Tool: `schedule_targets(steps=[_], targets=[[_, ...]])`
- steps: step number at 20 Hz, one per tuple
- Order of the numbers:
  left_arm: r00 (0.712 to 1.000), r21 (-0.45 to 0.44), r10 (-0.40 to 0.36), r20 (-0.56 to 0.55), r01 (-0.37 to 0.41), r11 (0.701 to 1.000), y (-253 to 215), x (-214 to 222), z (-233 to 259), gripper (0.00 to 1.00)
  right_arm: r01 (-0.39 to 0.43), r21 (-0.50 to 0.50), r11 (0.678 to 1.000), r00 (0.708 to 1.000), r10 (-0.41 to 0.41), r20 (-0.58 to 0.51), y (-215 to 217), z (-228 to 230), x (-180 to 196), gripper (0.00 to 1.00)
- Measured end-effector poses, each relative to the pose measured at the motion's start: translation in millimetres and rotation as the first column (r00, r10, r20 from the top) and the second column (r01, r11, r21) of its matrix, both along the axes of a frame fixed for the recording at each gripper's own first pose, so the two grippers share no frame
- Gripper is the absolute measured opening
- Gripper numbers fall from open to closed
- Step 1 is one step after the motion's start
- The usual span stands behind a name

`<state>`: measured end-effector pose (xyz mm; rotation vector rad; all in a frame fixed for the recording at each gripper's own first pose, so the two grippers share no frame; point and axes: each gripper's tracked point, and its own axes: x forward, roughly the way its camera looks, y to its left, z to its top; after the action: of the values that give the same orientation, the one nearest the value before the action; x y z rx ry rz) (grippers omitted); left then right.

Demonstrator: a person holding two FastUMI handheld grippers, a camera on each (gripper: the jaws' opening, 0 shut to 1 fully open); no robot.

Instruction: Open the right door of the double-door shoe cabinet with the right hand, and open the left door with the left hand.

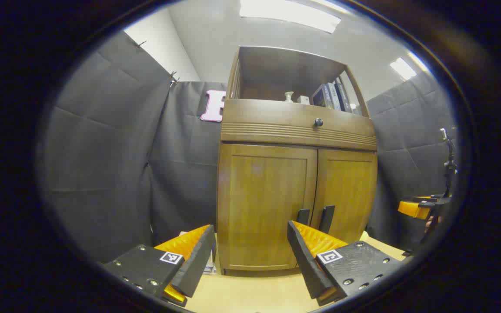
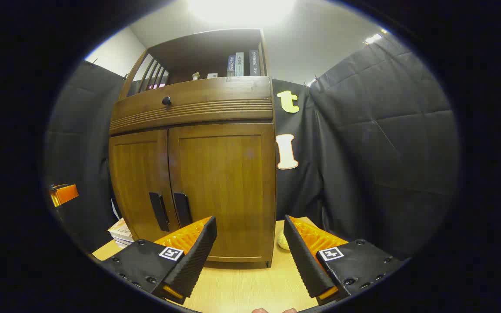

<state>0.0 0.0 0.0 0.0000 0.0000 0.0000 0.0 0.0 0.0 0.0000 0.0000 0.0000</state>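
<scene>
in the left gripper view we hold our left hand-held gripper [image 1: 250, 250] released before the shoe cabinet [image 1: 296, 174] on the bench [image 1: 250, 291], facing its shut left door [image 1: 265, 195], and in the right gripper view our right hand-held gripper [image 2: 248, 245] gapes likewise, squared to the right door [image 2: 224, 187] and ready for its handle [image 2: 182, 209].

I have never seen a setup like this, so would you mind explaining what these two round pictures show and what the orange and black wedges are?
A person holds a two-finger tool in each hand, and each tool carries a camera looking forward along its jaws. The wedges are those jaws: the left gripper in the left gripper view, the right gripper in the right gripper view. Both are open and hold nothing. Ahead stands a wooden shoe cabinet on a pale table, both doors shut, each with a dark handle near the middle seam. A stack of books and a small pale object lie beside the cabinet.
</scene>
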Motion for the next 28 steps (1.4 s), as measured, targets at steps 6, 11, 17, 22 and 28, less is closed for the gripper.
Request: schedule_targets(steps=[6,11,17,22,28], targets=[[1.0,-0.002,-0.004,-0.031,0.004,1.0,-4,3,-14,0.95,-0.005,-0.003,1.0,1.0,0.005,-0.014,10,-4,-1,0.97],[1.0,-0.053,0.001,-0.024,-0.002,0.999,10,-1,-14,0.96,-0.01,-0.014,1.0,1.0,0.009,-0.019,21,-9,-7,0.97],[0.997,0.001,0.05,-0.052,-0.05,0.999,22,-14,-29,0.96,-0.033,0.004,0.999,0.999,0.033,-0.031,38,-8,2,0.96],[0.995,-0.009,0.066,-0.078,-0.066,0.998,23,-22,-37,0.96,-0.069,0.009,0.998,0.997,0.069,-0.032,59,-1,19,0.96],[0.99,-0.02,0.114,-0.082,-0.116,0.993,33,-34,-40,0.95,-0.126,0.01,0.992,0.992,0.126,-0.006,93,15,49,0.97]])
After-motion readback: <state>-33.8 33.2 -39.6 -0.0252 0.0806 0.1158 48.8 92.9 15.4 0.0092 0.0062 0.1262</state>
